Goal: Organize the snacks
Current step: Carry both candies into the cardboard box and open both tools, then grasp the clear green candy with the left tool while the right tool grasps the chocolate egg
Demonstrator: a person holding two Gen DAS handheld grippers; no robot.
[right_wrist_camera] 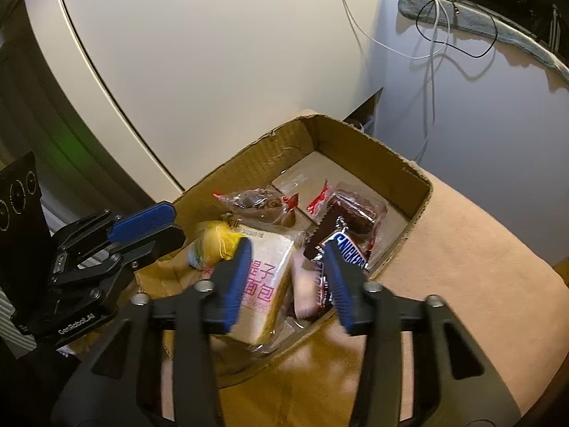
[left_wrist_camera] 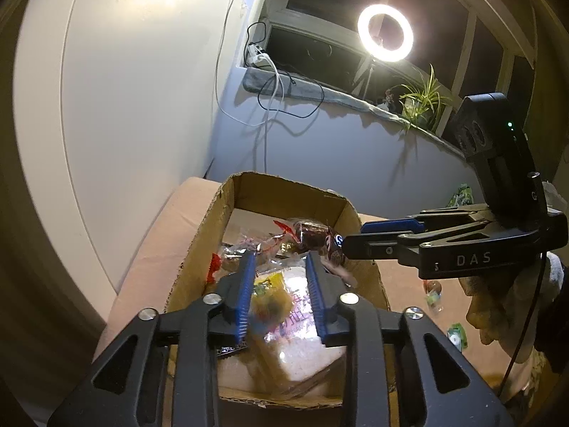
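Observation:
An open cardboard box [left_wrist_camera: 227, 213] [right_wrist_camera: 355, 138] sits on a tan cushion and holds several wrapped snacks. A bread pack with pink writing [right_wrist_camera: 265, 277] [left_wrist_camera: 302, 327] lies at the near end. Two clear packs of dark cakes [right_wrist_camera: 355, 206] lie further back. My left gripper [left_wrist_camera: 281, 270] [right_wrist_camera: 142, 226] hangs open over the bread, empty. My right gripper [right_wrist_camera: 286, 249] [left_wrist_camera: 350, 236] is open over the box; a Snickers bar [right_wrist_camera: 338, 249] [left_wrist_camera: 332, 245] sits blurred at its right finger, apparently loose.
More small snack packs [left_wrist_camera: 457, 334] lie on the cushion [right_wrist_camera: 462, 249] right of the box. A white cabinet stands behind the box. A wall with hanging cables, a windowsill, a ring light [left_wrist_camera: 386, 32] and a plant are beyond.

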